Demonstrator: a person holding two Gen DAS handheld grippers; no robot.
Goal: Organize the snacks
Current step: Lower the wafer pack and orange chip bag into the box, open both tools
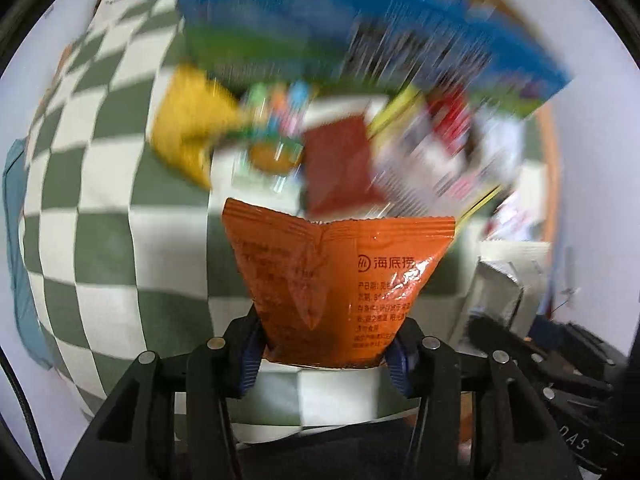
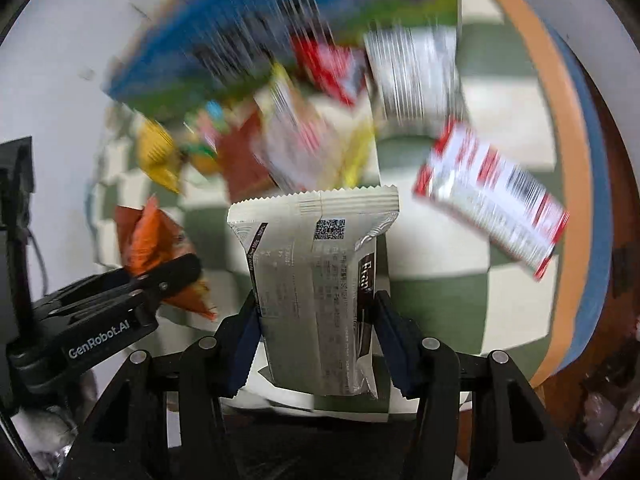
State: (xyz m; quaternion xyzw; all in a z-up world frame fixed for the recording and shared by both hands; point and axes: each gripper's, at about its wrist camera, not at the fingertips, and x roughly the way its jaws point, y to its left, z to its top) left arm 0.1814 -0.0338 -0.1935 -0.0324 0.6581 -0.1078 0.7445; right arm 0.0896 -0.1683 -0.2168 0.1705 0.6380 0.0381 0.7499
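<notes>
Risks first, going left to right. The left gripper (image 1: 326,356) had the orange packet (image 1: 336,280) pinched only at its bottom end, the rest sticking out ahead unsupported. The foil looked slick and creased, so a fast swing could have let it slide out or twist in the grip. The background was motion-smeared in both views, suggesting quick movement, which raised that risk. The right gripper (image 2: 316,344) gripped the white packet (image 2: 320,292) low down too, so the same slip risk applied. The two grippers were near each other; in the right wrist view the left one showed just beside, so a clash or a packet snagging on the other tool seemed possible. The snack pile (image 1: 320,136) ahead was loose and overlapping; dropping a packet onto it could have nudged others, such as the red-and-white pack (image 2: 492,204), across the checkered surface (image 1: 100,200). The blue box (image 1: 360,32) behind was too blurred to read.

Jaws: the left pair was partly closed, clamped on both sides of the orange packet, which was held off the surface. The right pair was likewise partly closed, squeezing the white packet's sides, also lifted above the surface.
</notes>
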